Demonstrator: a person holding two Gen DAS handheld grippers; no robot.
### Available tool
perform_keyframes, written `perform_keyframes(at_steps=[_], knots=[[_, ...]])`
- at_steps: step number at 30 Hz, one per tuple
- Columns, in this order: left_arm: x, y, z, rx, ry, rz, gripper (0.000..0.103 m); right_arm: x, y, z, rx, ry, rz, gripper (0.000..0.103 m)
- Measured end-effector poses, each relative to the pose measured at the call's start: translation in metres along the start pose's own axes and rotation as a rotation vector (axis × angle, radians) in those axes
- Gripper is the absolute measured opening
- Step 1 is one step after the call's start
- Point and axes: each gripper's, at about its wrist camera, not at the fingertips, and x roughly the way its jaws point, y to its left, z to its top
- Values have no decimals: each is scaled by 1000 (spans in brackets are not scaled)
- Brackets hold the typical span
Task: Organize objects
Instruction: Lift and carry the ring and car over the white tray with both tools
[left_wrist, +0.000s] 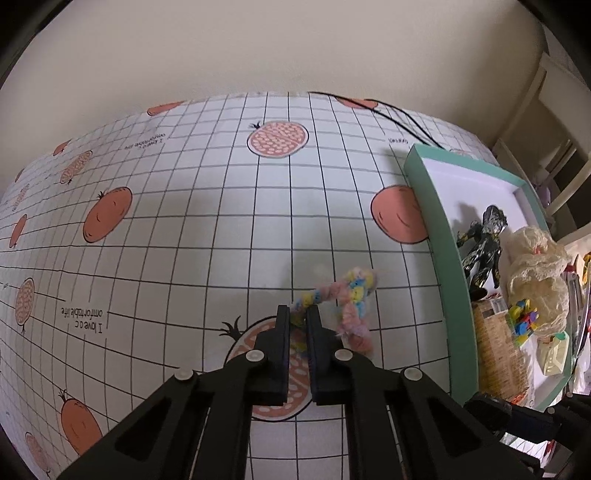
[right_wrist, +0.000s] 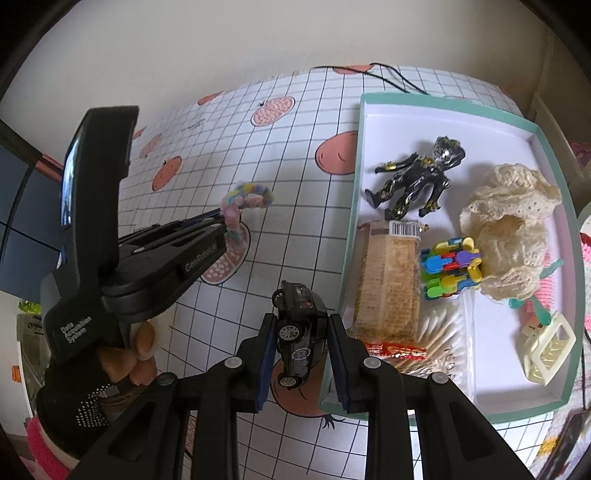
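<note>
Between the right gripper (right_wrist: 301, 339) fingers: toy car (right_wrist: 301, 332), clamped, long axis along the fingers. Box (right_wrist: 532, 408) rim lies at 3 o'clock, just beside. Left gripper (left_wrist: 298, 314) pinches pipe-cleaner twist (left_wrist: 347, 299); box further off, 3 o'clock.

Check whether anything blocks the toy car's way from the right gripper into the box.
Only the box's near wall lies between. The car sits between the right gripper's fingers just outside it, so it must clear the rim. Just inside lie a snack bar and red wrappers.
</note>
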Motion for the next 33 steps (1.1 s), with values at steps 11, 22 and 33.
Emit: perform_keyframes(at_steps=[11, 22, 33], knots=[[-33, 5, 10, -16, -81, -6, 8, -44, -32, -2, 43, -99, -8, 29], [-63, -4, 17, -15, -163, -21, 8, -70, -69, -2, 172, -186, -63, 29], [-77, -27, 18, 11, -192, -75, 8, -90, -110, -9, 280, -248, -141, 29]])
